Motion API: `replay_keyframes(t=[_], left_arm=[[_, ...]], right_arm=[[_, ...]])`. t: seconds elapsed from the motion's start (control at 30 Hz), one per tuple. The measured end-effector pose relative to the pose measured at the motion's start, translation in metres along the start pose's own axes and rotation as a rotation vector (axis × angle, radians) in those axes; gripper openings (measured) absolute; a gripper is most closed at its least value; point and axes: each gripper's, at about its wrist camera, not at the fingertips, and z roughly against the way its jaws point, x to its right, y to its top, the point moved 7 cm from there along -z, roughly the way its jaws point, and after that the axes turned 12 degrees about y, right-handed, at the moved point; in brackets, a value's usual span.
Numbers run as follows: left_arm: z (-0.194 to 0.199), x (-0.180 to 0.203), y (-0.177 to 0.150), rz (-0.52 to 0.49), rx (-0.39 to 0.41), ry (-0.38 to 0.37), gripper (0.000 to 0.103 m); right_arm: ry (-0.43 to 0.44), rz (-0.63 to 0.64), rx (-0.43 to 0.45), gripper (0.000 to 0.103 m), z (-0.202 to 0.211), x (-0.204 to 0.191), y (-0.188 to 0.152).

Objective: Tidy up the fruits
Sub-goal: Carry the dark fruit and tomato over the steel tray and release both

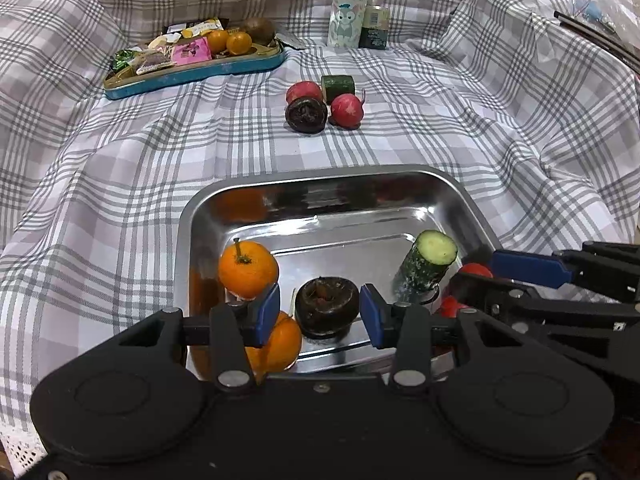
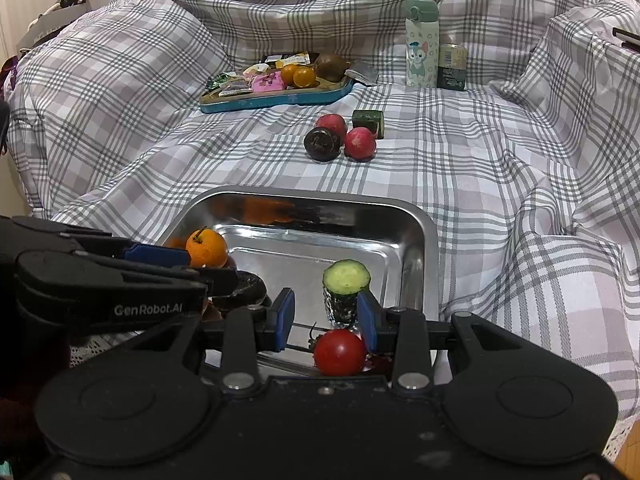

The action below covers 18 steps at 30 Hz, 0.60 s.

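Progress looks roughly halfway: the steel tray (image 1: 448, 184) at 6 o'clock already holds two oranges (image 1: 248, 269), a dark round fruit (image 1: 329, 306), an upright cucumber piece (image 2: 346, 293) and a tomato (image 2: 340, 352). Toward 12 o'clock, two radishes (image 1: 346, 109), another dark fruit (image 1: 306, 114) and a cucumber chunk (image 1: 338, 87) wait on the plaid cloth (image 1: 120, 200). The left gripper (image 1: 320, 314) and right gripper (image 2: 326, 322) both stand spread apart, holding nothing. "GenRobot.AI" is the only readable writing.

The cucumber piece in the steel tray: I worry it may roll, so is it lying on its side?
No: in the right wrist view the cucumber piece stands upright in the steel tray, cut face up.
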Motion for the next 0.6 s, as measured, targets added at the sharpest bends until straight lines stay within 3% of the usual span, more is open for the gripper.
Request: replay_keyframes(t=[0.33, 0.6], left_arm=[[-0.002, -0.015, 0.017, 0.033, 0.018, 0.022, 0.051], [-0.019, -0.032, 0.057, 0.053, 0.074, 0.074, 0.051]], right_arm=[[-0.004, 0.001, 0.009, 0.036, -0.005, 0.006, 0.009], [-0.036, -0.001, 0.083, 0.036, -0.023, 0.027, 0.048]])
